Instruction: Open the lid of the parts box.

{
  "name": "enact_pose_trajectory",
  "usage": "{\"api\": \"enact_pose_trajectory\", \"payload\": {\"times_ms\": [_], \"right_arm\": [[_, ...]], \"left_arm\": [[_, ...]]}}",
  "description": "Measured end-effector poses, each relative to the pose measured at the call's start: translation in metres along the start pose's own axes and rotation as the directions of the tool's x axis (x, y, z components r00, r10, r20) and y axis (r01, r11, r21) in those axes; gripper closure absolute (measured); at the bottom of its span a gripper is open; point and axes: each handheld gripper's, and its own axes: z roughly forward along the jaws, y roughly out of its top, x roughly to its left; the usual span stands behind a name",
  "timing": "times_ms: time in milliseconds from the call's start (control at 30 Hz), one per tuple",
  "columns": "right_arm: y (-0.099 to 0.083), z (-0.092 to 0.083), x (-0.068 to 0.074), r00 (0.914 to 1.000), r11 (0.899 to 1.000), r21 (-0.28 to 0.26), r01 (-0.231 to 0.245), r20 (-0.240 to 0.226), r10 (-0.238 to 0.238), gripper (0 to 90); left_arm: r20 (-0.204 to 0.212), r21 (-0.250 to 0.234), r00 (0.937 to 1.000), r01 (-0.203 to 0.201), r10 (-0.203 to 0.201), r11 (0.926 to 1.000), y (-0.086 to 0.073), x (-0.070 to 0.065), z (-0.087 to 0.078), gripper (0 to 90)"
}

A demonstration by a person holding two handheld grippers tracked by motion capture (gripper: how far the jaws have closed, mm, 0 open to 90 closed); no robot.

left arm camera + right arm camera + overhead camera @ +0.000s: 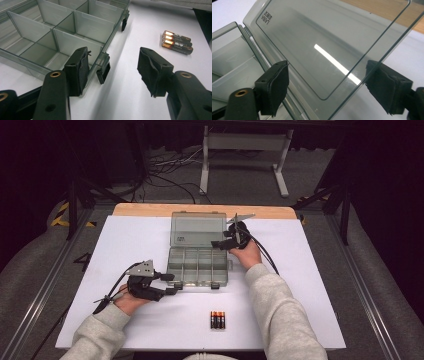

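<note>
A clear grey compartment box (173, 266) stands in the middle of the white table with its lid (197, 227) swung up and back. My left gripper (174, 283) is at the box's front left corner, open. In the left gripper view (112, 60) one pad rests by the front wall (50, 63), the black latch (103, 71) sits between the jaws, and the other pad hangs over bare table. My right gripper (218, 245) is at the lid's right edge. It is open (325, 68), the jaws straddle the lid (324, 37) and the pads are not pressing it. Three batteries (217, 319) (177, 42) lie near the front edge.
The box's compartments (82, 25) are empty. A wooden strip (150, 210) runs along the table's far edge. Beyond it on the floor are cables (170, 180) and a white stand (245, 150). Metal rails (45, 285) flank the table.
</note>
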Motion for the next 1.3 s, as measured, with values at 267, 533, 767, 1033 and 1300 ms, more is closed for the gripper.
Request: {"api": "enact_pose_trajectory", "payload": {"times_ms": [267,533,767,1033,1300], "right_arm": [[-0.003,0.000,-0.005,0.9991,0.999,0.007,-0.043,-0.008,0.043,16.3],[-0.004,0.000,-0.007,0.9980,0.998,0.008,-0.060,-0.019,0.060,15.7],[-0.005,0.000,-0.010,0.9974,0.997,0.014,-0.070,-0.013,0.071,15.3],[-0.004,-0.007,-0.012,0.9978,0.997,0.028,-0.065,-0.009,0.066,12.9],[0.004,-0.040,0.001,0.9997,1.000,-0.002,0.007,-0.021,-0.007,8.5]], "left_arm": [[0.001,0.000,1.0000,0.000,0.000,1.0000,0.000,0.000,0.000,42.3],[0.002,0.000,1.0000,0.004,-0.004,1.0000,0.000,0.000,0.000,42.4],[0.002,-0.001,1.0000,0.004,-0.004,1.0000,0.000,0.000,0.000,42.4],[0.007,-0.007,0.9999,0.009,-0.009,0.9999,0.001,0.000,0.001,42.0],[-0.025,-0.062,0.9996,0.009,-0.010,0.9980,0.004,0.000,-0.008,34.2]]}}
